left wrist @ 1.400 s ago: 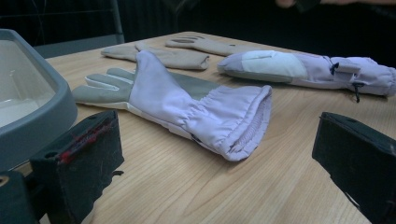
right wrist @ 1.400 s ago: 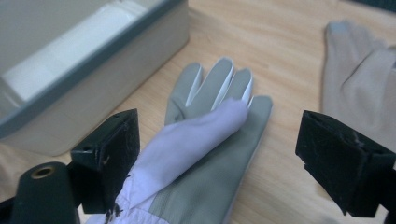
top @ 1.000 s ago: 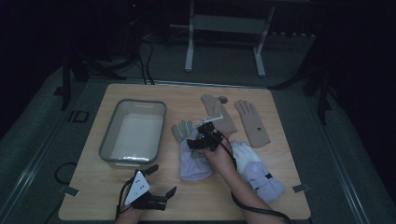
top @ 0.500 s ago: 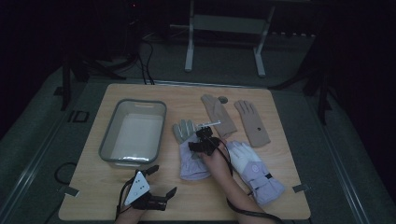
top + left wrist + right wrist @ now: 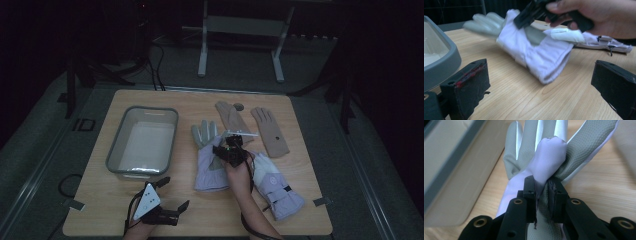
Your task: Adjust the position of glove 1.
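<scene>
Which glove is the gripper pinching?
The pale purple glove with grey fingers, nearest the grey tub. The right gripper is shut on it. Its purple mate and the two tan gloves lie untouched.

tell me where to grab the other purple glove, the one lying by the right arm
Probably the wrist cuff of that purple glove, coming from the near edge of the table: it lies flat with the cuff end nearest the person, clear of the right gripper pinching the first glove.

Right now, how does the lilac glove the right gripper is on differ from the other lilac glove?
The left lilac glove is pinched in the shut right gripper; the right lilac glove lies free. The left one's fingers point away from the person, grey palm up; the right one lies slanted. Both rest on the wooden table.
</scene>
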Motion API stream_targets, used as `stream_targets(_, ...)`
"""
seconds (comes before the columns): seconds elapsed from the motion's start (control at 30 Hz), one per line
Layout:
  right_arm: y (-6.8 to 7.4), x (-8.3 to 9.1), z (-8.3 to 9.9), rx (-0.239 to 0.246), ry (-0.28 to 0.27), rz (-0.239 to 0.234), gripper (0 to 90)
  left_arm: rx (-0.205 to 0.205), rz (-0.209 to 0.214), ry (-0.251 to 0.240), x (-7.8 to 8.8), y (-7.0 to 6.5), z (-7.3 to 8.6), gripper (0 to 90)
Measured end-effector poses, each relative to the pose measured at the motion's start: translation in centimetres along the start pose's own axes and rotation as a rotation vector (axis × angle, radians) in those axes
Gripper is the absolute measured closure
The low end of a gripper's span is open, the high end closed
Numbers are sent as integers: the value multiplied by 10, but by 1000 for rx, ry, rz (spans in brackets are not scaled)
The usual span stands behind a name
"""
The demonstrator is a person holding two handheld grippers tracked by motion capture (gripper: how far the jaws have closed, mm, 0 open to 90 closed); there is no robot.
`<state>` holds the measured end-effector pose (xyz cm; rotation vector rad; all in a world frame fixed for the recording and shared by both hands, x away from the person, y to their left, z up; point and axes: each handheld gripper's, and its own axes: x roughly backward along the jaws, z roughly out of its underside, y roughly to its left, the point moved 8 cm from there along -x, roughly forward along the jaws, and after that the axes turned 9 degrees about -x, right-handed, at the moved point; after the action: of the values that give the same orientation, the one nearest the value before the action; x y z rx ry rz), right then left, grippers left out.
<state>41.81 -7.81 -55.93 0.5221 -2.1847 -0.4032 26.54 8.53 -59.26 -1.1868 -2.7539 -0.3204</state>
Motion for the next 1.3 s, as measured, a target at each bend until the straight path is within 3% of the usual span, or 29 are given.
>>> stream_targets(0.1, -6, 13, -3, -68, -31, -26, 788, -1, 0, 1, 0, 0, 0, 20)
stream_targets(0.2, -11, 19, 4, -84, -45, -20, 787, -3, 0, 3, -1, 0, 0, 20)
stream_targets(0.27, -12, 18, 10, -70, -44, 0, 786, -3, -1, 4, -1, 0, 0, 20)
stream_targets(0.4, -15, 9, 16, -106, -23, -7, 786, -2, -1, 4, -1, 0, 0, 20)
stream_targets(0.5, -18, 1, 17, -114, -21, 15, 781, -1, 1, 4, -1, 0, 0, 20)
stream_targets(0.57, -23, -6, 17, -100, -26, 51, 765, 1, 1, 2, -1, 0, 0, 19)
stream_targets(0.8, -34, -15, 19, -99, -7, 81, 711, 8, 3, -1, 0, 0, 0, 20)
stream_targets(1.03, -34, -13, 18, -93, -14, 70, 578, 5, 2, 1, -1, 0, 0, 20)
stream_targets(1.3, -26, -1, 8, 31, 3, 95, 449, 1, 4, 3, 0, 0, 0, 20)
